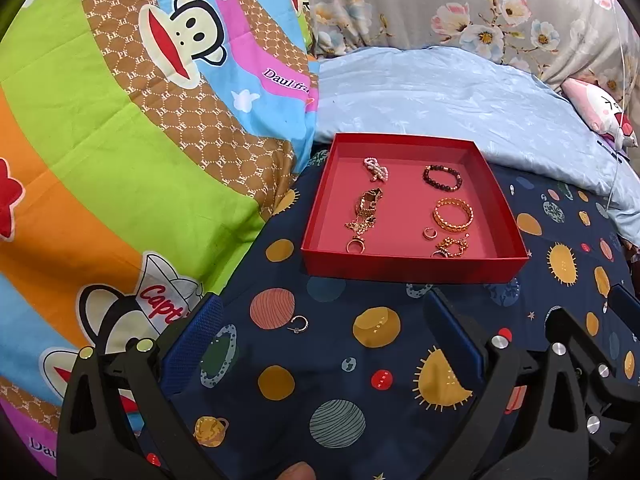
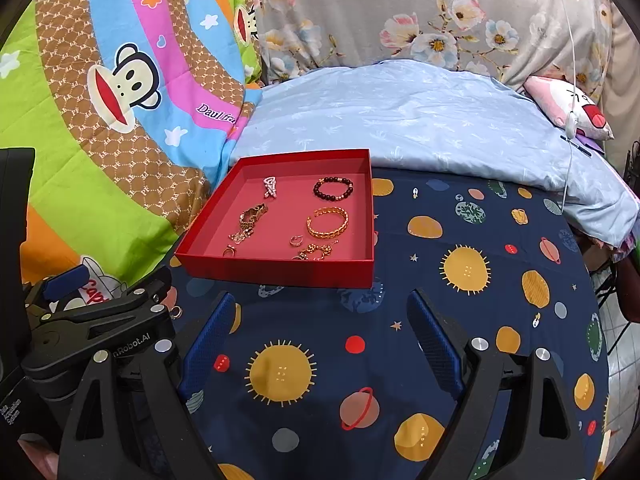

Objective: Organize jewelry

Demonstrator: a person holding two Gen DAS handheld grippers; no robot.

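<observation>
I see the small hoop earring lying on the planet-print sheet between my left gripper fingers and short of the red tray — both it and my right gripper hover low, jaws spread wide, empty.

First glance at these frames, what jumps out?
The red tray on the planet-print sheet, holding the jewelry: a dark bead bracelet at the back right, a gold bangle in front of it. One small hoop earring lies outside the tray, on the sheet, near the open left tool. The right tool is open too.
</observation>
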